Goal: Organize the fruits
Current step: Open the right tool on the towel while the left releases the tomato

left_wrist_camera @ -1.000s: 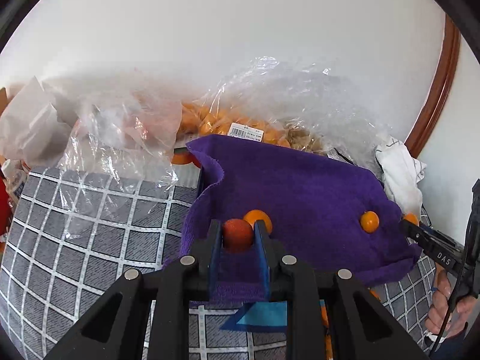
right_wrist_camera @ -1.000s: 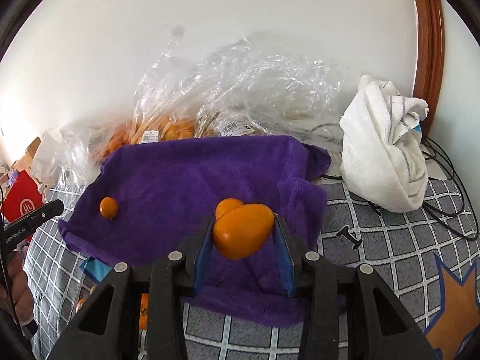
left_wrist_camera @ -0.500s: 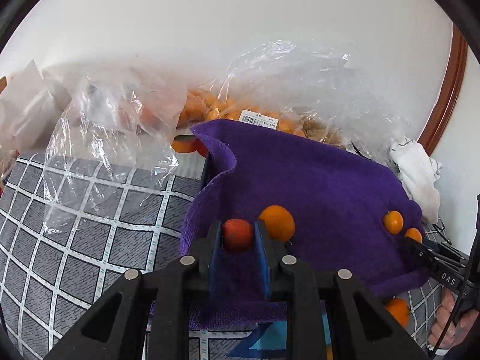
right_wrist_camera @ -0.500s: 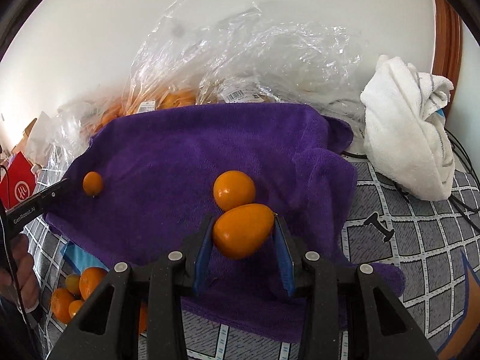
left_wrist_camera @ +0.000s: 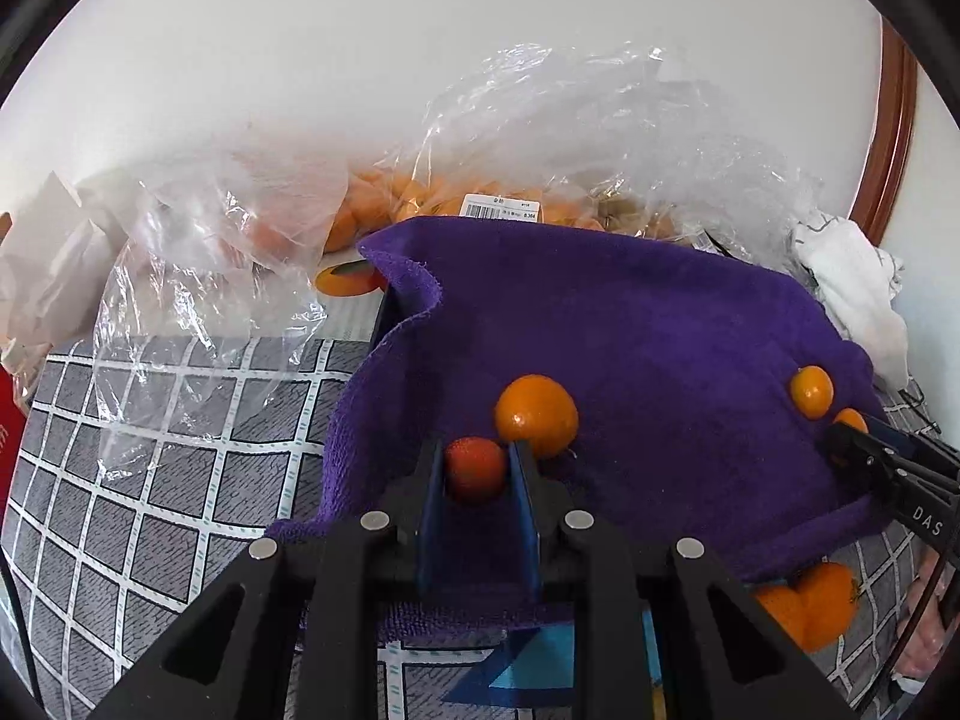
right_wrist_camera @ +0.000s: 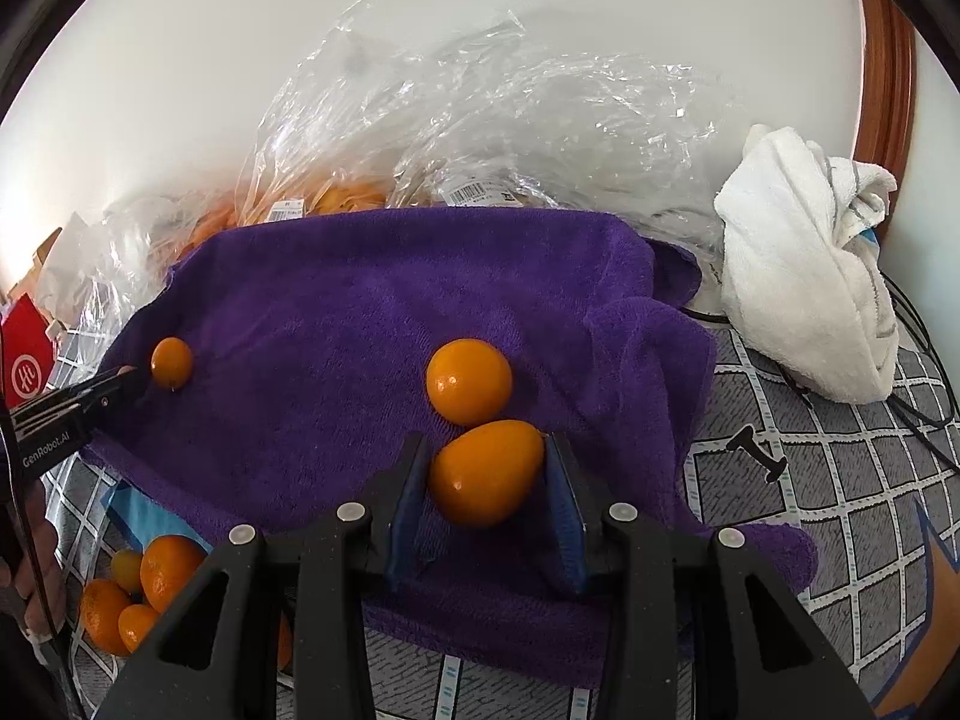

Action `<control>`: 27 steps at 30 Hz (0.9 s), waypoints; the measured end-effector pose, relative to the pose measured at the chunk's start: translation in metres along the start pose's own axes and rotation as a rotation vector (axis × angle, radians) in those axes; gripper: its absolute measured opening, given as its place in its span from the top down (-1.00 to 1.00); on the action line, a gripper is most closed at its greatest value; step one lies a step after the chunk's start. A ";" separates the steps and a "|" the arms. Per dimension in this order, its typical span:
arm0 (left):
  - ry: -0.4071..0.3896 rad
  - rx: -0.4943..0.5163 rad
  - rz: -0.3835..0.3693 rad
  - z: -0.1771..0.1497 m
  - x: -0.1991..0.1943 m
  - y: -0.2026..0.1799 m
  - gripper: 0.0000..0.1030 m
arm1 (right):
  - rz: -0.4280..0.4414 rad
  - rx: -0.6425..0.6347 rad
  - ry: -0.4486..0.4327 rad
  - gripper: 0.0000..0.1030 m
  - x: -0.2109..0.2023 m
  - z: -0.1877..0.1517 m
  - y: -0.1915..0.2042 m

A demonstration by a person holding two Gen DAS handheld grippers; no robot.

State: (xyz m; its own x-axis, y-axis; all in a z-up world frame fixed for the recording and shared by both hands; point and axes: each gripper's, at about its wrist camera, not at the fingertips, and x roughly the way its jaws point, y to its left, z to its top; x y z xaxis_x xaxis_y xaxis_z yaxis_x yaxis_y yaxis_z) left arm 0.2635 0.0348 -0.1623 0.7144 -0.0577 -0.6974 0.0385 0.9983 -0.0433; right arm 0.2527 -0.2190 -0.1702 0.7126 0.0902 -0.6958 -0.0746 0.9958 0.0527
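A purple towel (left_wrist_camera: 630,330) (right_wrist_camera: 360,300) lies spread over the checked cloth. My left gripper (left_wrist_camera: 475,456) is shut on a small red-orange fruit (left_wrist_camera: 475,471), low over the towel's left part. A round orange (left_wrist_camera: 536,414) (right_wrist_camera: 171,362) lies right beside it on the towel. My right gripper (right_wrist_camera: 486,450) is shut on an oval orange fruit (right_wrist_camera: 485,474), low over the towel's right part. Just behind that fruit lies another round orange (right_wrist_camera: 469,381) (left_wrist_camera: 811,391). Each gripper's tip shows at the edge of the other's view.
Clear plastic bags (right_wrist_camera: 480,120) with orange fruit (left_wrist_camera: 384,204) stand behind the towel by the wall. A white bundled cloth (right_wrist_camera: 804,276) lies at the right, with black cables beside it. Several loose oranges (right_wrist_camera: 138,594) lie by the towel's front edge, on the checked cloth (left_wrist_camera: 150,450).
Both grippers have come down closer to the purple towel, each still holding its fruit. The oranges on the towel look larger and nearer, and the loose oranges at the front edge came into view.
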 end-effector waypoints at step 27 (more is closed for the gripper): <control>-0.008 -0.011 -0.075 -0.002 -0.007 -0.001 0.31 | 0.046 0.054 -0.061 -0.24 -0.023 0.003 -0.003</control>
State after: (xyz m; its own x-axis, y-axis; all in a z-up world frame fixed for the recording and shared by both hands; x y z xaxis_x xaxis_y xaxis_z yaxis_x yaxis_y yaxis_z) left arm 0.2574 0.0347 -0.1588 0.7152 -0.1320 -0.6863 0.0843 0.9911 -0.1028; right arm 0.2385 -0.2239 -0.1527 0.7503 0.1344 -0.6473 -0.0715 0.9899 0.1227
